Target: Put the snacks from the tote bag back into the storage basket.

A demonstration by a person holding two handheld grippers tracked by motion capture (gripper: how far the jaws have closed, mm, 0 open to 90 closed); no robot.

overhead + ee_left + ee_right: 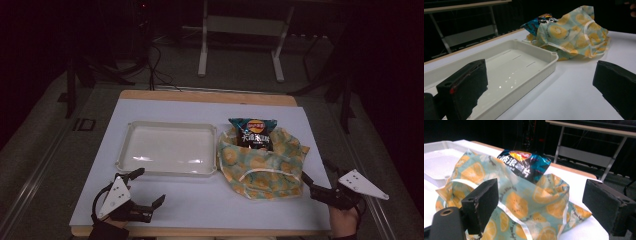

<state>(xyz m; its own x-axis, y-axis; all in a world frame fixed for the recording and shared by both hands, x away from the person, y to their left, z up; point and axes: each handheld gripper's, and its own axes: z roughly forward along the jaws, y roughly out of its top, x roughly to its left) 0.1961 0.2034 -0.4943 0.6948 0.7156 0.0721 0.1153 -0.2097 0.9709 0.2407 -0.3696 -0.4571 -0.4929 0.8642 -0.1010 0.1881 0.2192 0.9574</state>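
Observation:
A teal cloth bag with orange-slice print lies crumpled at the table's right. A dark chip packet sticks out of its far end. A shallow white tray sits empty left of the bag. My left gripper stands open near the front edge, just before the tray's near left corner. My right gripper is open at the bag's near right corner, holding nothing.
The white table top rests on a wooden board whose far edge shows. Beyond it, a metal frame stand stands on the dark floor, with cables nearby.

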